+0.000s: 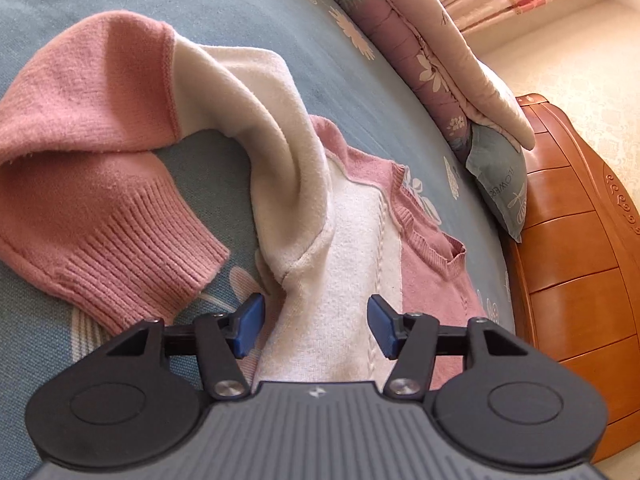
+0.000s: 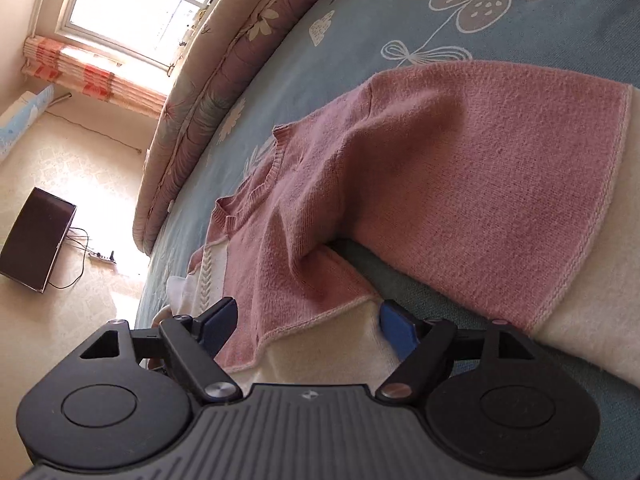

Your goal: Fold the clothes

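Note:
A pink and cream knit sweater (image 1: 352, 216) lies on a blue floral bedsheet (image 1: 248, 12). Its sleeve (image 1: 100, 168), pink with a ribbed cuff, curls to the left in the left wrist view. My left gripper (image 1: 316, 326) is open, its blue pads on either side of the sweater's cream body just below the armpit. In the right wrist view the sweater (image 2: 440, 168) shows its pink side and neckline. My right gripper (image 2: 306, 326) is open over the pink and cream seam at the sweater's body, with the other sleeve stretching to the right.
A folded floral quilt (image 1: 432, 52) and a pillow (image 1: 500, 184) lie along the bed's far edge. A wooden headboard (image 1: 568, 264) stands at the right. In the right wrist view, the floor holds a dark box (image 2: 36, 240) and a power strip (image 2: 102, 257).

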The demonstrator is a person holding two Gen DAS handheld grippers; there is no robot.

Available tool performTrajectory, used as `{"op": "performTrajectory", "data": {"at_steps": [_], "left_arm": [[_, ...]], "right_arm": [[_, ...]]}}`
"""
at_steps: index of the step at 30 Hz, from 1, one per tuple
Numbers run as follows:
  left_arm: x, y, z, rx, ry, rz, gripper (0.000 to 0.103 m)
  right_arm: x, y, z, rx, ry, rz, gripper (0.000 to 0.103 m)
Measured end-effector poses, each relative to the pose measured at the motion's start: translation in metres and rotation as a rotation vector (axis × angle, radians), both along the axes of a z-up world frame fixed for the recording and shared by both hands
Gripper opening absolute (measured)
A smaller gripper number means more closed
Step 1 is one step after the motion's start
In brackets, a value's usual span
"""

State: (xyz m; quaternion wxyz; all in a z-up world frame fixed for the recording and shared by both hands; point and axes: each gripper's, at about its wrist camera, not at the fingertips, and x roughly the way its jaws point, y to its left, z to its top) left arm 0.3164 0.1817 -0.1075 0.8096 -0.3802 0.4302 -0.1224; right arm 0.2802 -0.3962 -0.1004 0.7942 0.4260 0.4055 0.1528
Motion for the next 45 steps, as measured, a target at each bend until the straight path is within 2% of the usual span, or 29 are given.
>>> {"op": "performTrajectory", "data": {"at_steps": [5, 8, 10, 14, 16, 18, 20, 23, 27, 32, 33, 35, 38, 42, 45], "left_arm": [[0.015, -0.001, -0.005, -0.045, -0.011, 0.016, 0.060], [0.021, -0.005, -0.006, -0.036, -0.027, 0.045, 0.060], [0.025, -0.005, -0.003, -0.011, -0.037, 0.065, 0.059], [0.036, 0.002, 0.013, 0.111, -0.079, 0.105, 0.058], [0.040, 0.009, 0.020, 0.145, -0.097, 0.126, 0.058], [0.041, 0.013, 0.023, 0.134, -0.098, 0.126, 0.058], [0.037, 0.011, 0.025, 0.127, -0.101, 0.090, 0.060], [0.023, -0.001, 0.027, 0.173, -0.110, 0.019, 0.060], [0.005, -0.017, 0.031, 0.210, -0.120, -0.066, 0.060], [-0.018, -0.037, 0.050, 0.314, -0.149, -0.155, 0.060], [-0.025, -0.041, 0.056, 0.338, -0.165, -0.172, 0.060], [-0.039, -0.050, 0.066, 0.369, -0.198, -0.219, 0.060], [-0.060, -0.068, 0.071, 0.380, -0.207, -0.309, 0.062], [-0.082, -0.094, 0.067, 0.383, -0.213, -0.433, 0.065], [-0.090, -0.108, 0.054, 0.385, -0.184, -0.466, 0.065]], "right_arm": [[0.030, 0.004, -0.005, 0.015, -0.044, -0.011, 0.085], [0.040, 0.007, 0.000, -0.060, -0.089, -0.071, 0.084], [0.040, 0.005, 0.005, -0.127, -0.119, -0.120, 0.083], [0.033, -0.002, 0.011, -0.155, -0.113, -0.129, 0.081], [0.030, -0.005, 0.014, -0.169, -0.109, -0.133, 0.081], [0.026, -0.008, 0.016, -0.183, -0.106, -0.138, 0.081], [0.023, -0.011, 0.019, -0.197, -0.103, -0.142, 0.084], [0.018, -0.015, 0.023, -0.218, -0.098, -0.149, 0.086], [0.017, -0.005, 0.007, -0.191, -0.054, -0.139, 0.086], [0.025, -0.005, 0.024, -0.371, -0.098, -0.227, 0.086], [0.024, -0.007, 0.028, -0.381, -0.102, -0.240, 0.086], [0.013, -0.008, 0.036, -0.330, -0.114, -0.187, 0.086], [-0.016, 0.002, 0.042, -0.319, -0.105, -0.058, 0.086], [-0.052, 0.012, 0.028, -0.285, -0.055, 0.057, 0.086], [-0.056, 0.015, 0.013, -0.264, -0.017, 0.086, 0.086]]}}
